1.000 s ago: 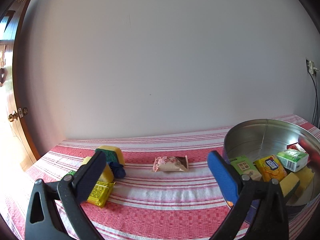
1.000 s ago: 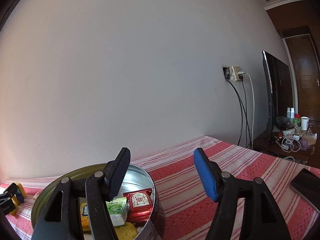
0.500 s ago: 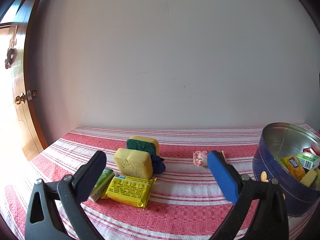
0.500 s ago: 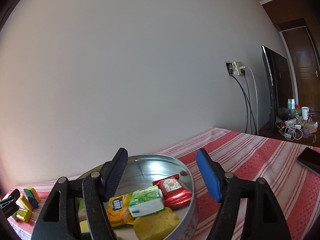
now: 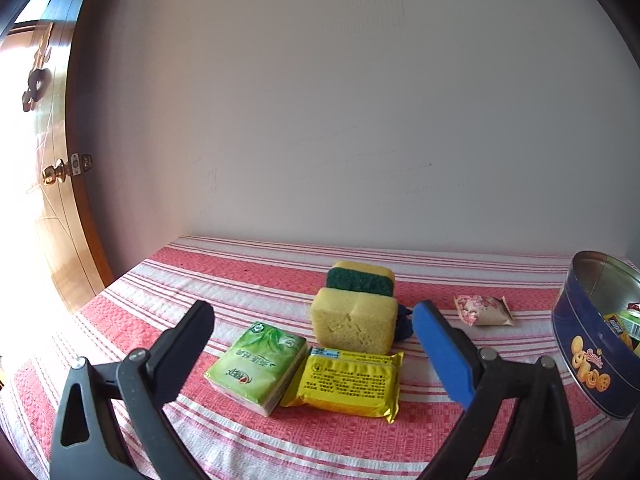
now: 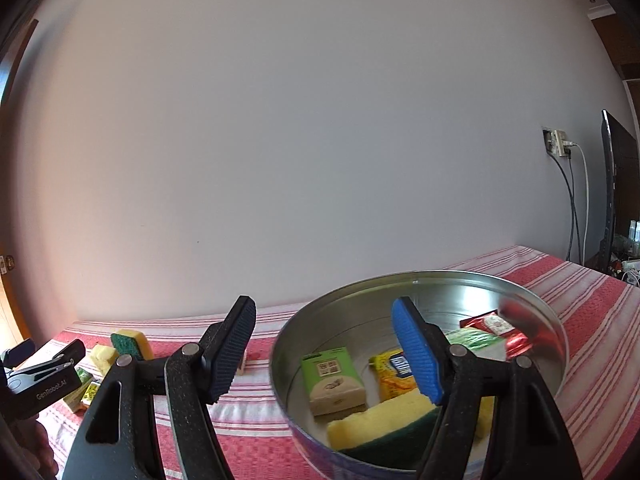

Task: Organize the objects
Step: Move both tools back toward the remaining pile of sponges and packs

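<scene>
Several loose items wait on the striped cloth [image 5: 224, 280] in front of the left gripper [image 5: 316, 344], whose jaws stand wide apart with nothing between them. The nearest are a green tissue pack [image 5: 258, 364] on the left and a yellow foil packet [image 5: 348, 384] touching its right side. Just behind them stands a yellow sponge [image 5: 354, 324], with a green-topped sponge [image 5: 362, 278] farther back and a small pink sachet [image 5: 482, 310] lying apart to the right. The round tin [image 6: 440, 284] sits at the far right of this cluster and already holds packets and a sponge.

The right gripper [image 6: 328, 348] hovers at the tin's near left rim, jaws likewise apart and empty.

The step in hand looks like the left gripper picking its next item, probably the tissue pack or the foil packet. Both lie flat. The foil packet's long axis runs left to right across the view, so the jaws would span its short, near-to-far width best after a turn of the wrist. The tissue pack lies slanted, its long axis running from near left to far right. Since the two touch, coming down on the outer edges and lifting straight up should keep the neighbour from being dragged. The yellow sponge stands upright on an edge and could topple if nudged.
</scene>
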A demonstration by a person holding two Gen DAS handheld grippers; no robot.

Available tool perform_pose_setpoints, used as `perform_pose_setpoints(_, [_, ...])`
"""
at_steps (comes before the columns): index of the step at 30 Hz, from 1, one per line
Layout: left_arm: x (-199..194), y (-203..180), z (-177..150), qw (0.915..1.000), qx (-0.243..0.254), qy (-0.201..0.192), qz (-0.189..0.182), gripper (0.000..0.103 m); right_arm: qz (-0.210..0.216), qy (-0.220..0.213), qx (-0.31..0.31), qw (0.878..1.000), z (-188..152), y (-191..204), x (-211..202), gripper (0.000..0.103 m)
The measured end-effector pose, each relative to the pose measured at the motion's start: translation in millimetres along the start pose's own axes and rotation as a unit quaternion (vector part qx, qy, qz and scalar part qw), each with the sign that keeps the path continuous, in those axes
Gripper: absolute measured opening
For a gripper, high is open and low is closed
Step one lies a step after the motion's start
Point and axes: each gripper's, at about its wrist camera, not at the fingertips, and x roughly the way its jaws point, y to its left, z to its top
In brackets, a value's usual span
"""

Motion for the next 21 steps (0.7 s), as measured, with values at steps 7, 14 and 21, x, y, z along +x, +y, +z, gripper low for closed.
perform_pose_setpoints(7, [26, 57, 3, 0.9979, -0.022, 0.051, 0.032, 0.1, 0.045, 0.059, -0.028, 0.997, -11, 58, 21, 0.073])
perform_pose_setpoints(14, [47, 102, -2, 0.9873, -0.063, 0.115, 0.089, 0.1, 0.11, 0.139, -0.078, 0.981, -26, 125, 46, 0.073])
perform_pose_setpoints(21, [52, 126, -7, 0.9793, -0.096, 0.14, 0.11, 0.1, 0.175, 0.259, -0.11, 0.944, -55, 189, 70, 0.073])
